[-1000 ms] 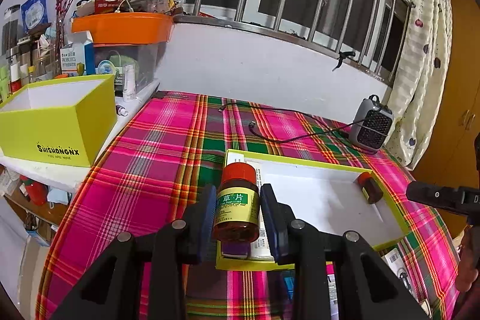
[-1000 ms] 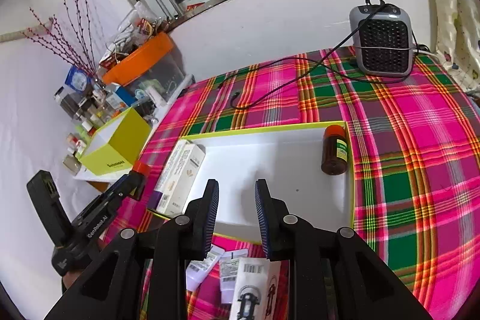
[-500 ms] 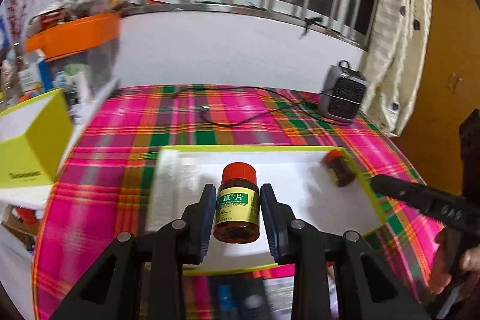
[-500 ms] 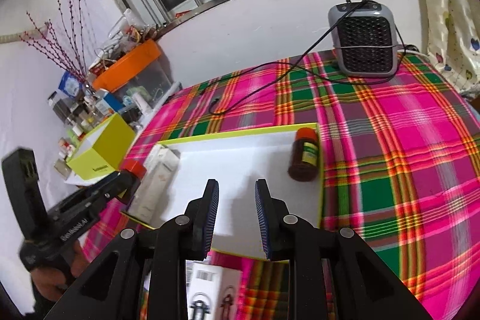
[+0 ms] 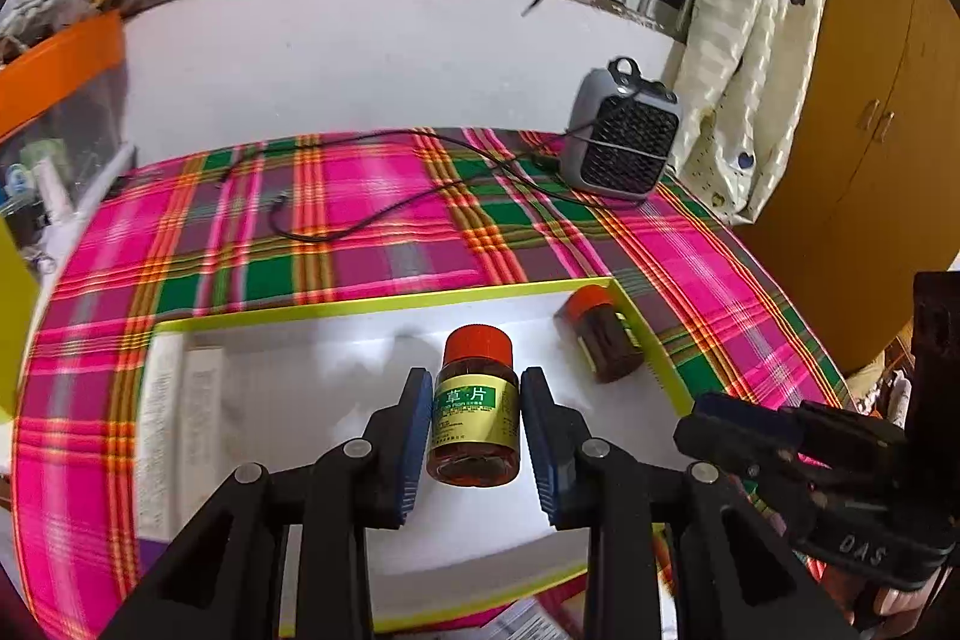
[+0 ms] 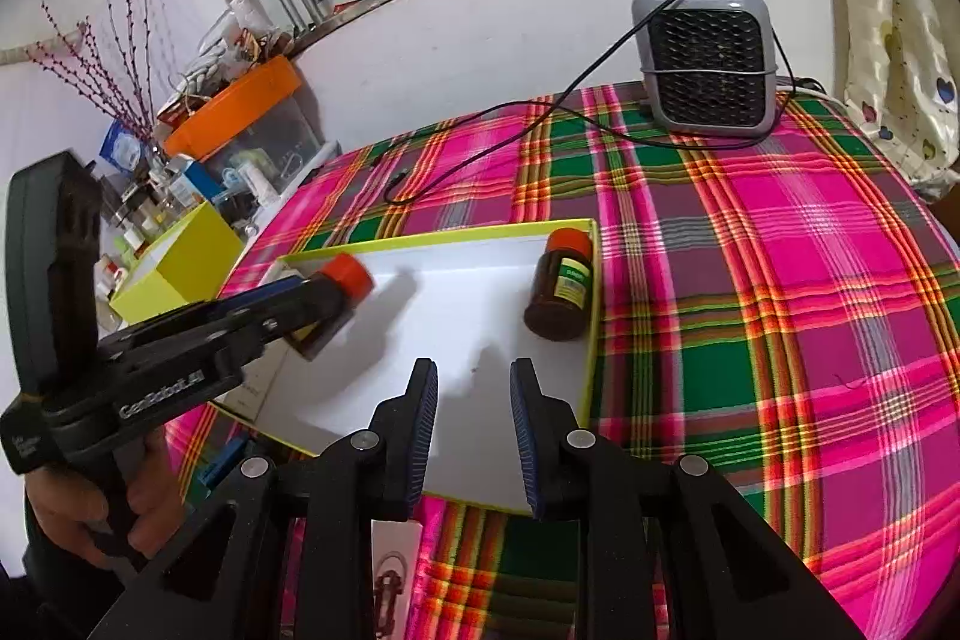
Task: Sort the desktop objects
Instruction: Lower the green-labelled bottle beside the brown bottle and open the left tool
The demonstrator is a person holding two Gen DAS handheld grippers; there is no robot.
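Left gripper: the left gripper [image 5: 476, 421] is seen at lower centre of the left wrist view, its blue pads [image 5: 414, 418] clamped on the sides of a pill bottle [image 5: 475, 415]; in the right wrist view it enters from the left edge [image 6: 312, 301]
Pill bottle: an amber bottle with an orange cap and a yellow-green label is held upright above the white floor of the tray [image 5: 384, 304]
Second bottle: a similar orange-capped bottle [image 5: 600, 340] is shown lying tilted in the tray's far right corner, against the yellow-green rim; it appears right of centre in the right wrist view [image 6: 561, 292]
Right gripper: the right gripper [image 6: 473, 421] is pictured at lower centre of its own view with jaws apart and nothing between them, poised over the tray's near edge [image 6: 456, 499]
Boxes: pale cartons [image 5: 180, 418] are laid along the tray's left side
Setting: a pink and green plaid tablecloth [image 5: 372, 244] is spread beneath, with a grey heater [image 6: 708, 64] at upper right and a yellow box [image 6: 180, 274] at left
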